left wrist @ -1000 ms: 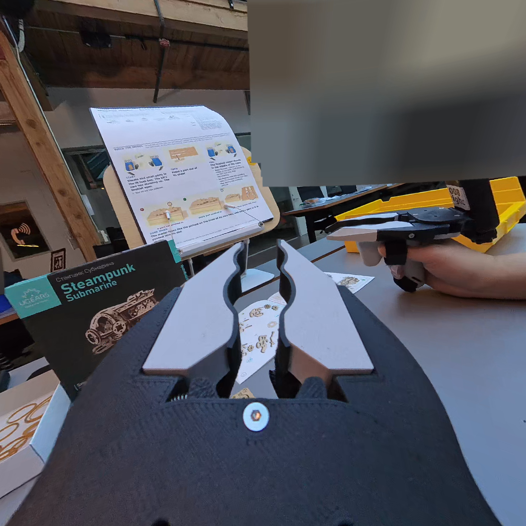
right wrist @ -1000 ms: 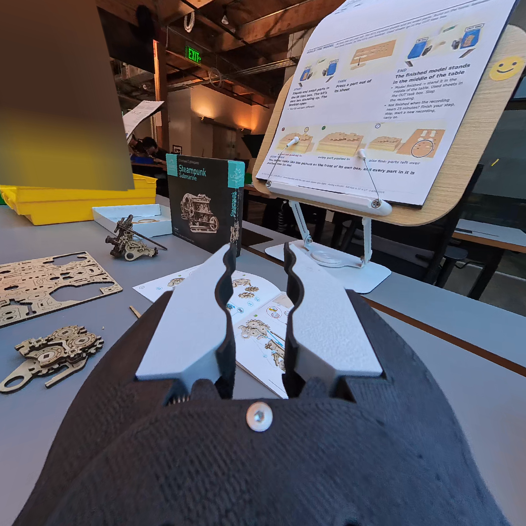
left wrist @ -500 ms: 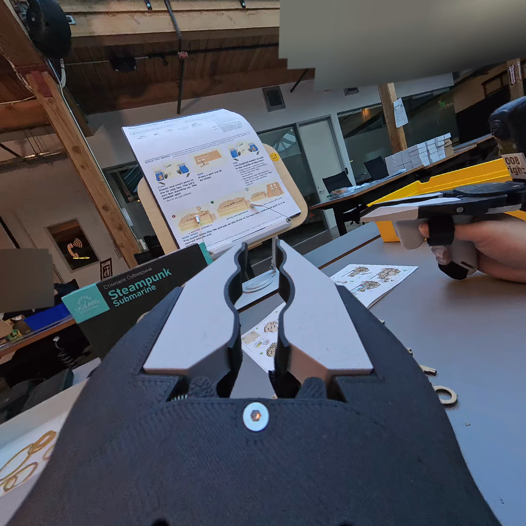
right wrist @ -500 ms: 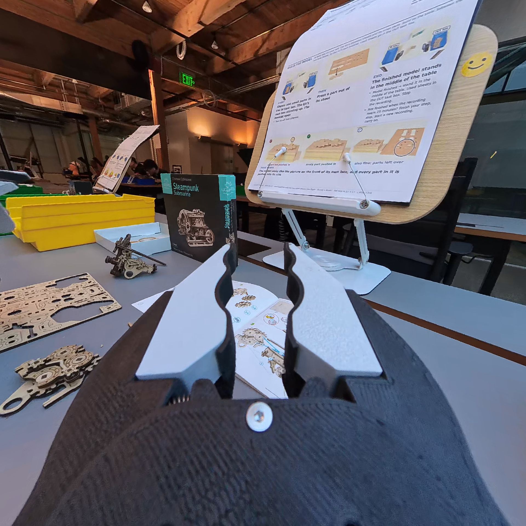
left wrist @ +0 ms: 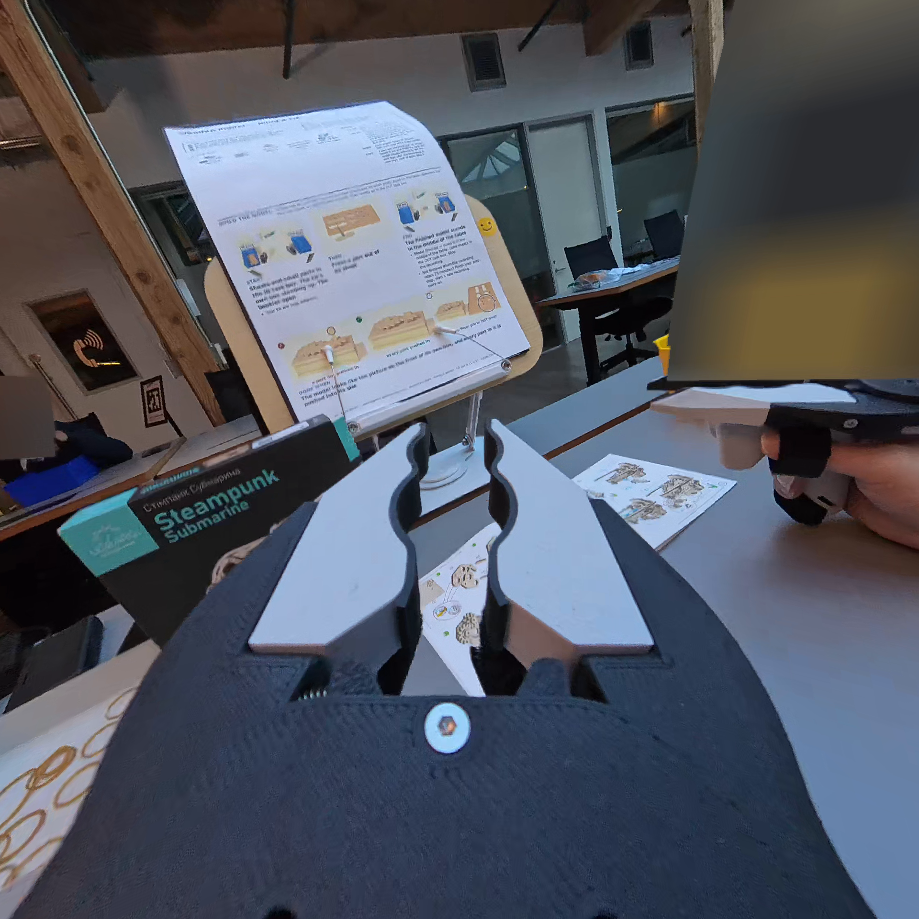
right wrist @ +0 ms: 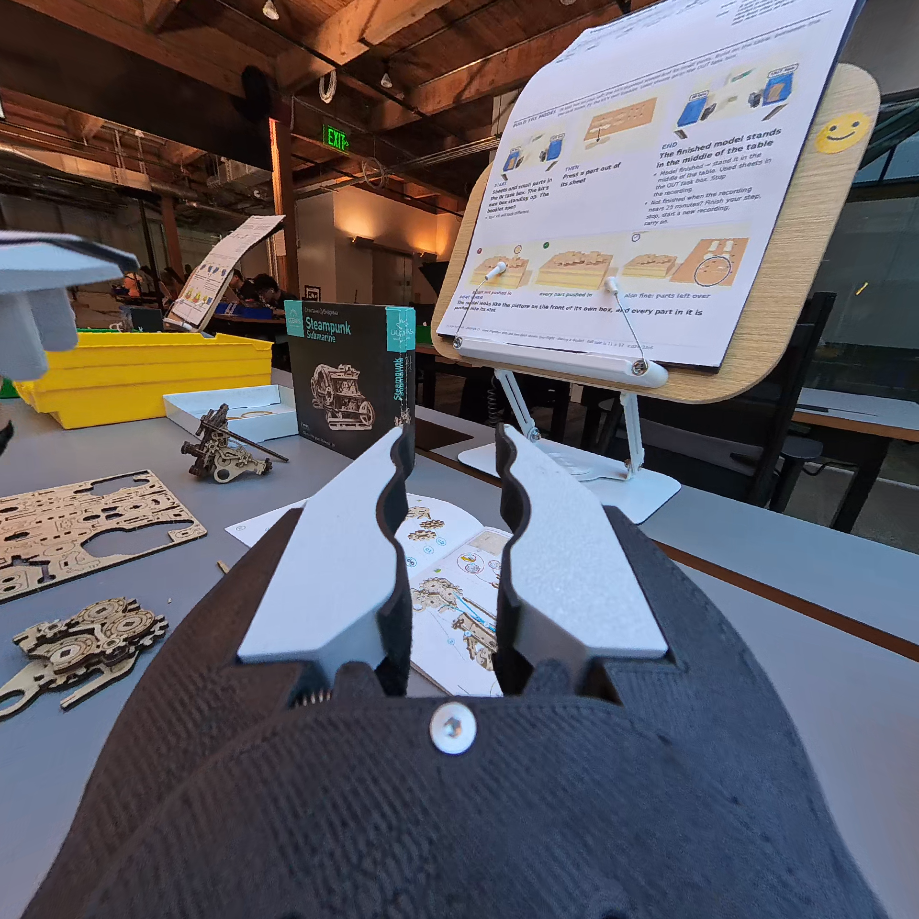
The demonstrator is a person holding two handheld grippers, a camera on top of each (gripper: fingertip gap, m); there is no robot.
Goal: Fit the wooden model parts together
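The left gripper [left wrist: 453,437] hangs above the grey table [left wrist: 776,621] with a narrow gap between its 2 fingers and nothing in it. The right gripper [right wrist: 450,440] is the same: a narrow gap, empty, raised over the table.

Taking the open booklet [right wrist: 447,587] as the landmark, it lies directly under the right gripper. Left of the booklet and nearest the camera sits a flat gear assembly [right wrist: 79,644]. Just beyond that lies a punched wooden sheet [right wrist: 74,532]. Farther back, left of the booklet, a small part-built model [right wrist: 224,450] stands on the table, touching nothing else. Behind the booklet stands the dark kit box [right wrist: 348,378], with a white tray [right wrist: 238,413] and yellow bins [right wrist: 144,378] to its left. Right of the box, beyond the booklet, a stand [right wrist: 572,467] holds an instruction page [right wrist: 636,199].
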